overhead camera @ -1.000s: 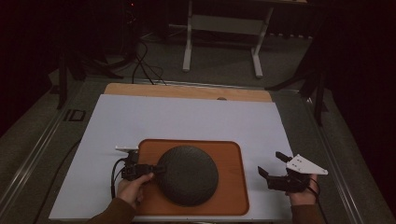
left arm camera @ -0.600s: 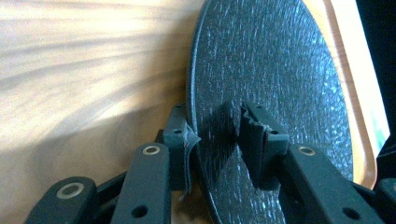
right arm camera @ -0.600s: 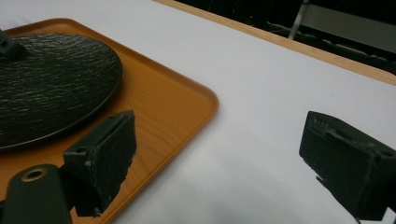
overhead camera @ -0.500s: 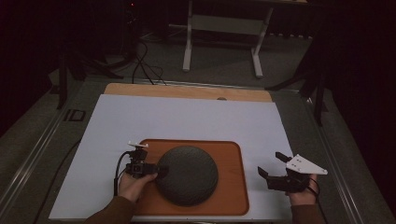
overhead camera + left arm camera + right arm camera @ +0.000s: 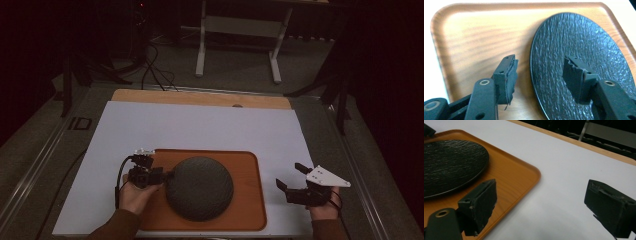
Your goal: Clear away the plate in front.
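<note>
One dark plate (image 5: 200, 187) is what I am working with; it lies flat on the orange-brown wooden tray (image 5: 250, 165), toward the tray's left and near side, its textured black surface facing up. In the left gripper view the plate (image 5: 584, 57) sits on the tray (image 5: 474, 37) with its left rim running between my two jaws: one jaw stands over bare tray wood just outside the rim, the other over the plate's surface. My left gripper (image 5: 539, 72) has its jaws apart; they have just been opening, and no pad presses on the plate now, though its edge lies in the gap beneath them. From the high view the left gripper (image 5: 167, 175) sits at the plate's left edge, with my left hand (image 5: 135, 195) behind it.

My right gripper (image 5: 292, 177) is off to the right of the tray, well apart from the plate, above the white sheet (image 5: 200, 125) that covers the table (image 5: 200, 97). Its jaws are spread wide with nothing between them; in the right gripper view (image 5: 541, 202) I see bare white sheet in the gap, the tray's rounded corner (image 5: 534, 173) beside one jaw and the plate (image 5: 451, 162) farther off.
</note>
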Tool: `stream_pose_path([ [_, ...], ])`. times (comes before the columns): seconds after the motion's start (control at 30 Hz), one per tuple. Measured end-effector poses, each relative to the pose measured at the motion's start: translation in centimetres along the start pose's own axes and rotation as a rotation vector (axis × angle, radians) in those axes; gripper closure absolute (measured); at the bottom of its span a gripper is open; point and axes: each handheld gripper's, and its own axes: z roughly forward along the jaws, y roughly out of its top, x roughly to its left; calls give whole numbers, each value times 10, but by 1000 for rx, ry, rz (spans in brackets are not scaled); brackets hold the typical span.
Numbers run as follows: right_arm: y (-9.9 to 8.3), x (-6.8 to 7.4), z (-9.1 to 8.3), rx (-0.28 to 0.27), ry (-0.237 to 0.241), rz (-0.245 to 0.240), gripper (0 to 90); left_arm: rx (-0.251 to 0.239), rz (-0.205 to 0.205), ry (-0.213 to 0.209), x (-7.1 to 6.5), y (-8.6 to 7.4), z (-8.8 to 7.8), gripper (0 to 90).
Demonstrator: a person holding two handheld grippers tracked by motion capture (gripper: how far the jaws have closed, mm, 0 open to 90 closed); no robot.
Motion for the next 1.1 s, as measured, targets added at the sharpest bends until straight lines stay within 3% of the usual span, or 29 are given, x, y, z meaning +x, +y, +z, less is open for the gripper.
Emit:
stream_pose_path([
  [0.17,0,0,0,0,1,0,108,-53,87,27,-1,5,-13,430],
  [0.27,0,0,0,1,2,-2,107,-106,112,18,2,7,-22,414],
  [0.47,0,0,0,1,2,0,108,-202,161,38,12,11,-44,386],
  [0.9,0,-1,0,0,3,1,107,-332,289,203,29,10,-73,289],
  [1.1,-1,-2,-1,-5,2,3,108,-384,322,225,40,6,-81,270],
])
